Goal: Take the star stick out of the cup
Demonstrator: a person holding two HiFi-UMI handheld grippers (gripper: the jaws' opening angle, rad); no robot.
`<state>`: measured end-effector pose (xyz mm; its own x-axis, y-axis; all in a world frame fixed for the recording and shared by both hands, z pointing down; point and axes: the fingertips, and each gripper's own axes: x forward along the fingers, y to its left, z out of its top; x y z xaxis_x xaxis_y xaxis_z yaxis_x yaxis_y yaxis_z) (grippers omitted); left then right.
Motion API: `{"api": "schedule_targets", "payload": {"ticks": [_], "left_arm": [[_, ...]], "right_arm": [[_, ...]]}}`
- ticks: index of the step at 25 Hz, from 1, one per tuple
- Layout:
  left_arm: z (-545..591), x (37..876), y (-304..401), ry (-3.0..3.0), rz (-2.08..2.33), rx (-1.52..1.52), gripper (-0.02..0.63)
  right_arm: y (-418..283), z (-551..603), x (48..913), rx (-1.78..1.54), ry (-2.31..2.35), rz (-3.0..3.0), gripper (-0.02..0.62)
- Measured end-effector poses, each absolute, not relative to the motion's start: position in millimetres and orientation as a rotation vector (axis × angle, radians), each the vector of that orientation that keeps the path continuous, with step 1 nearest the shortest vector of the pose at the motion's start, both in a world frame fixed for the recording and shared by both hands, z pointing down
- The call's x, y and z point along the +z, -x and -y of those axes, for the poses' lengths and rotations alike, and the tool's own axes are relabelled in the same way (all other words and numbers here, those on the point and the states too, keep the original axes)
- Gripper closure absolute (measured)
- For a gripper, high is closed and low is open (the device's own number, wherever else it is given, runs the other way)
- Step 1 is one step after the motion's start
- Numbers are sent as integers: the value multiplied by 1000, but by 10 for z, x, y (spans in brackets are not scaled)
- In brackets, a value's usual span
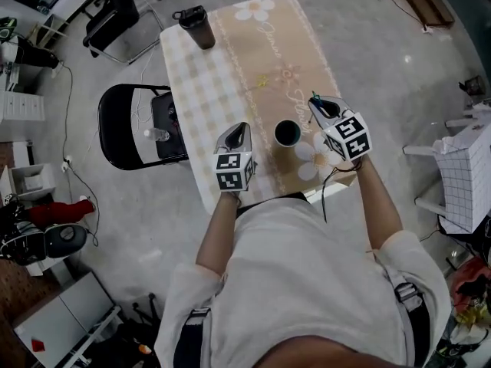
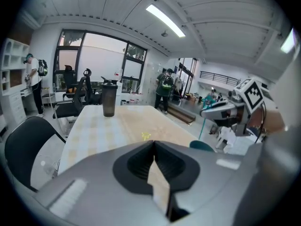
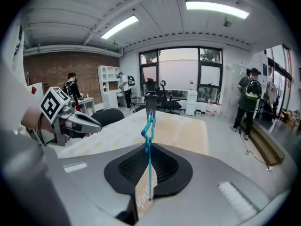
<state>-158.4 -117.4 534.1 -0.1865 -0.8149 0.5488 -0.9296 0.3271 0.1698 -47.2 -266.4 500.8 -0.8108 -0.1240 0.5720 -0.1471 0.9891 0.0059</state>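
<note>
Closest in, the left gripper (image 2: 154,149) hangs over the near edge of the table (image 1: 265,48) with its jaws pressed fully together and nothing between them. Level with it, the right gripper (image 3: 149,147) has its jaws clamped on the star stick (image 3: 149,171). The thin blue shaft is pinched between the pads, and the bent blue star end pokes out beyond the tips. The stick is clear of the cup (image 1: 288,133), held in the air just to that cup's right.

Between the two grippers the dark teal cup stands upright on the patterned cloth, near the table's front edge and touching neither gripper.

Further along the middle of the table lies a small yellow thing (image 1: 262,83), too small to make out. At the far end, near the left corner, a dark tumbler (image 1: 198,27) with a lid stands upright.

Left of the table a black chair (image 1: 119,129) is drawn up close, with a clear bottle (image 1: 157,134) lying on its seat.

Beyond the table, both gripper views show people standing before large windows.
</note>
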Motion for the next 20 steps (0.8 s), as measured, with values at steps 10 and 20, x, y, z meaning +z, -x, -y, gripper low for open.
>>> {"api": "schedule_targets", "payload": {"ticks": [10,20], "left_arm": [[1331,5479,1923,-1386,2115,229,603],[1281,5717,2129,-1244,2135,211,603]], "right_arm": [[1157,2749,5266,87,25,2577,575],[1669,2725,5723,140,190,2534,574]]}}
